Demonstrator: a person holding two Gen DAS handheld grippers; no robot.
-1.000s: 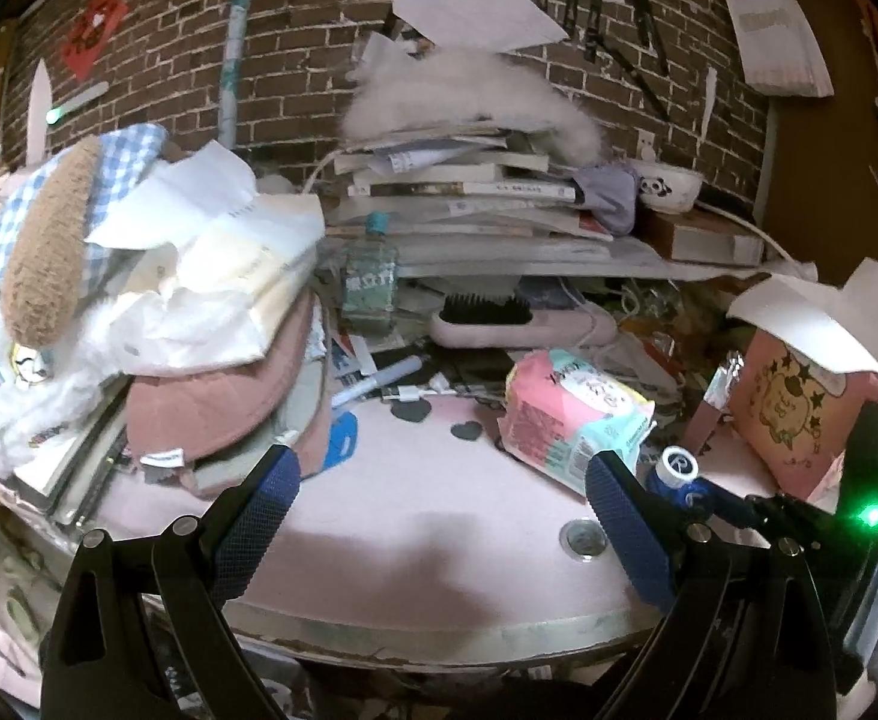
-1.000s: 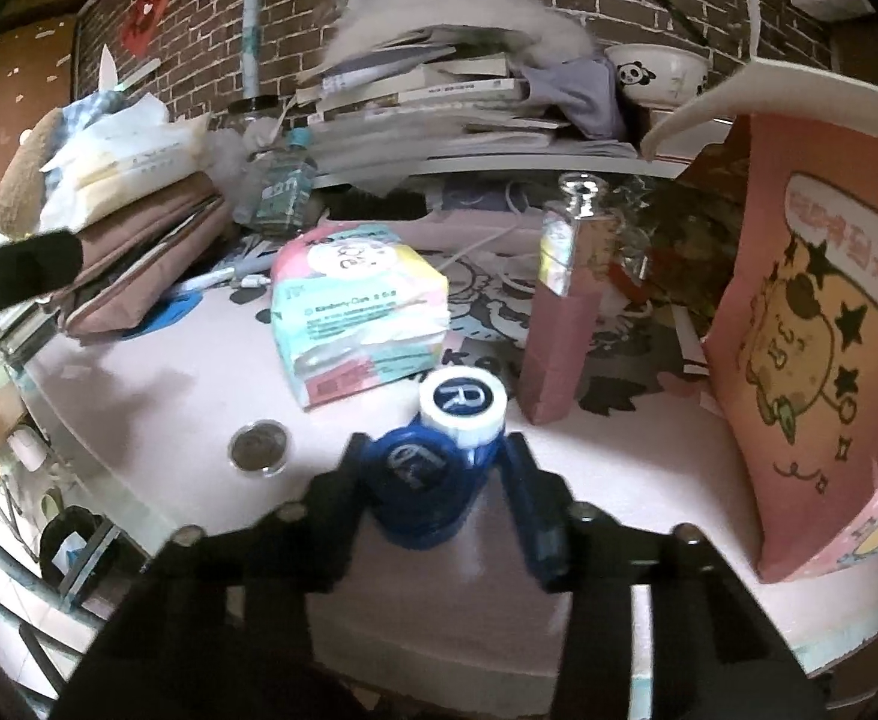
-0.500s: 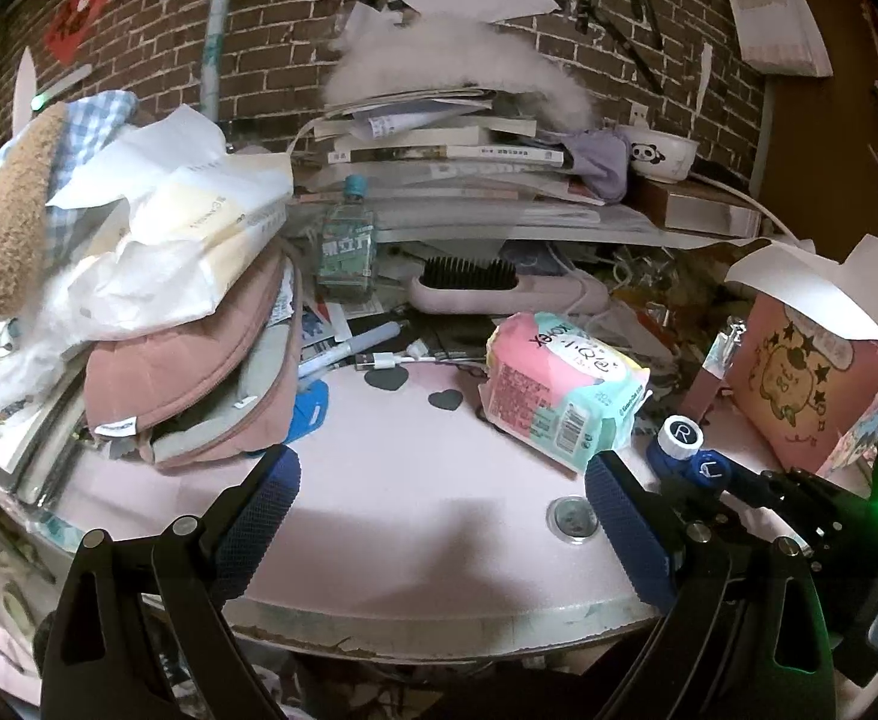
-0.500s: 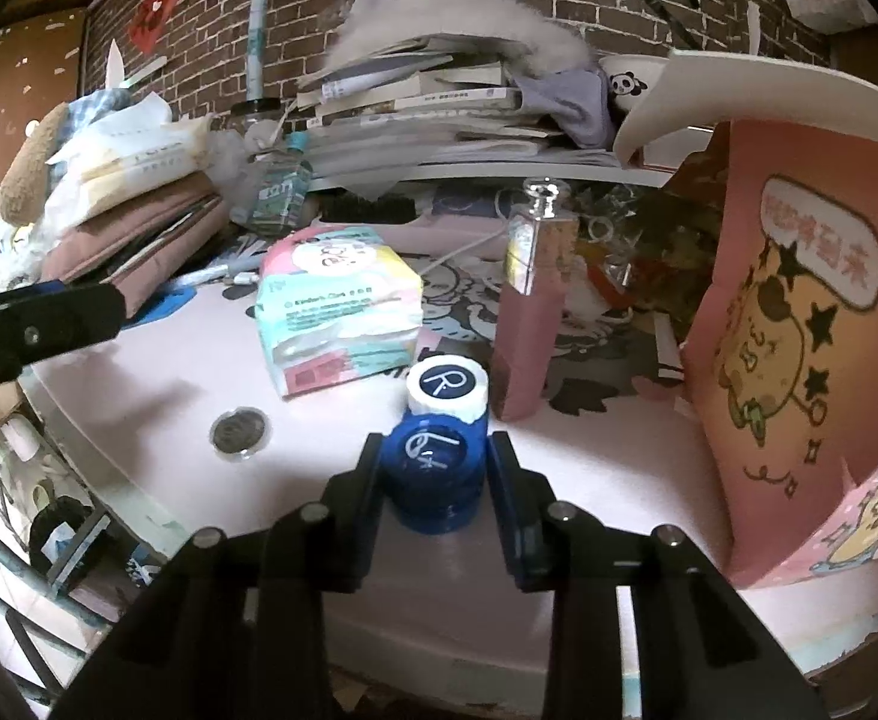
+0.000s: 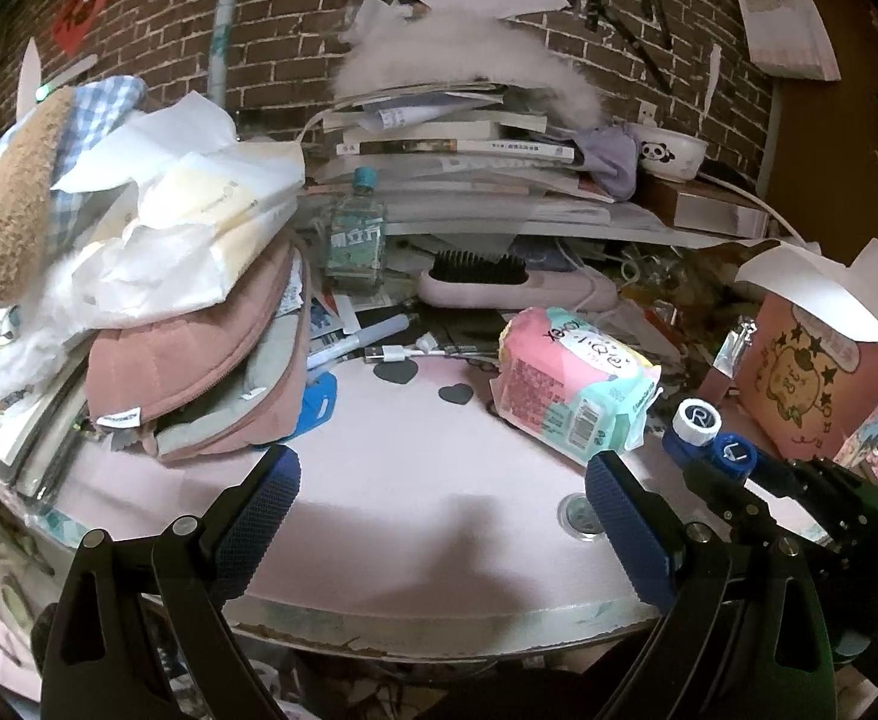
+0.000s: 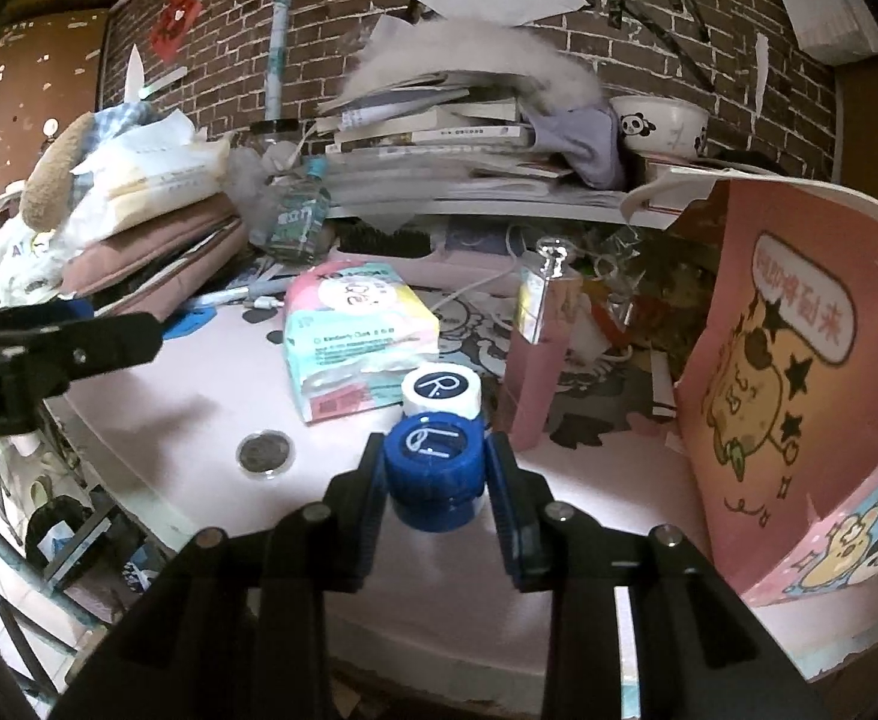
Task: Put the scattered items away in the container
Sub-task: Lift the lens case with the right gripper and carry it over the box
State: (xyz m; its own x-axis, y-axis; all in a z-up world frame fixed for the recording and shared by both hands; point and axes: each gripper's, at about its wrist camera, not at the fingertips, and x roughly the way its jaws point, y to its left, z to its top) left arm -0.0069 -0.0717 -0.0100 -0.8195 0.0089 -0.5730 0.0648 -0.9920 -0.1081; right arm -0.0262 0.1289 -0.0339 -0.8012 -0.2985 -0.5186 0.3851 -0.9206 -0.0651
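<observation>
Right claw [image 6: 439, 468] closed on the blue "L" end of a lens case [image 6: 435, 468]; white "R" cap sticks out past the fingertips. Case sits low over the pink worktop [image 6: 198, 396], just in front of the tissue pack [image 6: 357, 339]; contact with the surface can't be told. Pink carton [image 6: 799, 372] stands open to the right, near. Coin [image 6: 264, 451] lies left of the case. Left claw [image 5: 439, 498] wide open, empty, over bare worktop.
</observation>
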